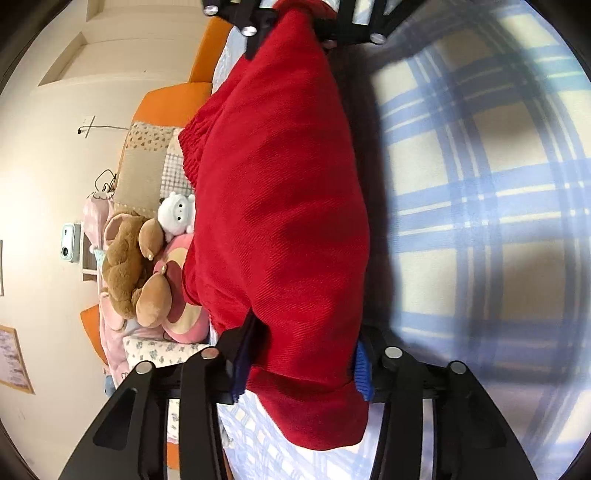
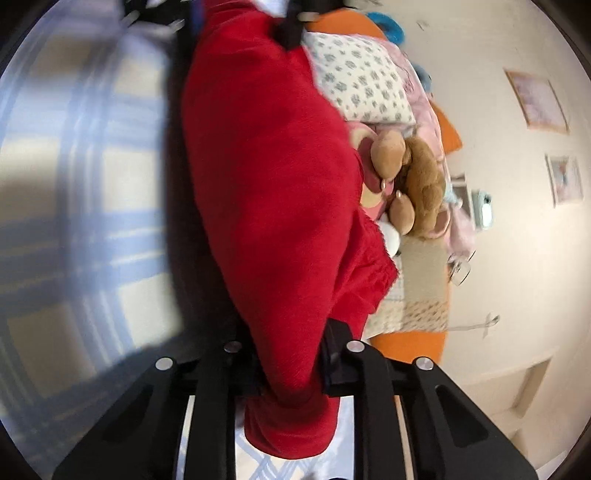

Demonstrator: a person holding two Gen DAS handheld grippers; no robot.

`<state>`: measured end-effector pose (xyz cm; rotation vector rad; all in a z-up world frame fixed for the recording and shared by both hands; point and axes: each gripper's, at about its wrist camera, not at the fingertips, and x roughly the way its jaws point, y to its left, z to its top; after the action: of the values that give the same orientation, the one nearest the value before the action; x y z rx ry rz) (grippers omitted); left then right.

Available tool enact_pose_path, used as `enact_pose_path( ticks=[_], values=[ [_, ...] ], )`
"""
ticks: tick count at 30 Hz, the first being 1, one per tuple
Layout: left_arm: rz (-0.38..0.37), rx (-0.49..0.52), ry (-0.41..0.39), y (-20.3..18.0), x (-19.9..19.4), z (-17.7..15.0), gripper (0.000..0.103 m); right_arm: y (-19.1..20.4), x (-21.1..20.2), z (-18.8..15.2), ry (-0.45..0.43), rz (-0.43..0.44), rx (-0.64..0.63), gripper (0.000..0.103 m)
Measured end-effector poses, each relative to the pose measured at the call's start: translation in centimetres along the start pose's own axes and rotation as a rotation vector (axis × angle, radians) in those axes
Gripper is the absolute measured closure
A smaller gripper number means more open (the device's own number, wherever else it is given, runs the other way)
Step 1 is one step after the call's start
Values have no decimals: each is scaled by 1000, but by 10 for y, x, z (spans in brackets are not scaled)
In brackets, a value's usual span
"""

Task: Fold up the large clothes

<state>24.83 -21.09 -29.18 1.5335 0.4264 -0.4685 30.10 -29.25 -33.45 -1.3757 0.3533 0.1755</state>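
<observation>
A large red garment [image 1: 280, 203] hangs stretched between my two grippers above a blue-and-cream plaid bed sheet [image 1: 480, 221]. In the left wrist view my left gripper [image 1: 303, 350] has a bunched end of the red cloth filling the space between its fingers, with blue ribbed trim [image 1: 364, 373] showing at the right finger. My right gripper [image 1: 291, 26] holds the far end at the top edge. In the right wrist view my right gripper [image 2: 291, 358] pinches the red garment [image 2: 273, 184], a fold drooping below the fingers. The left gripper [image 2: 240, 22] is blurred at the top.
Along the wall side of the bed lie a brown plush bear [image 1: 129, 266], a white plush toy [image 1: 175, 216], a pink round cushion [image 1: 184, 317] and patterned pillows [image 1: 147, 166] against an orange headboard [image 1: 173, 99]. A floral pillow [image 2: 362, 85] lies there too.
</observation>
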Motion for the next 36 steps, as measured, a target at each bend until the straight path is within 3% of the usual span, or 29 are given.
enact_pose_path(
  ticks=[4, 6, 11, 19, 22, 27, 30, 32, 36],
  values=[
    [2, 50, -8, 15, -6, -3, 62, -35, -4, 7, -3, 81, 70, 85],
    [-39, 92, -23, 26, -9, -5, 63, -52, -2, 9, -4, 162, 104, 86],
    [-302, 24, -41, 88, -3, -5, 64, -93, 5, 8, -43, 366, 91, 86],
    [-529, -110, 6, 205, 39, -14, 65, -188, 41, 28, -74, 548, 165, 86],
    [-544, -197, 50, 245, 73, -23, 63, -226, 74, 43, -66, 581, 241, 85],
    [-504, -257, 92, 291, 131, -36, 39, -263, 140, 63, -31, 630, 321, 85],
    [-435, -284, 106, 309, 169, -34, 29, -273, 186, 60, 18, 668, 348, 84],
    [-343, -291, 99, 318, 191, -29, 19, -275, 211, 54, 59, 686, 370, 83],
    [-301, -369, 127, 325, 238, -27, 19, -275, 256, 47, 123, 671, 391, 76]
  ],
)
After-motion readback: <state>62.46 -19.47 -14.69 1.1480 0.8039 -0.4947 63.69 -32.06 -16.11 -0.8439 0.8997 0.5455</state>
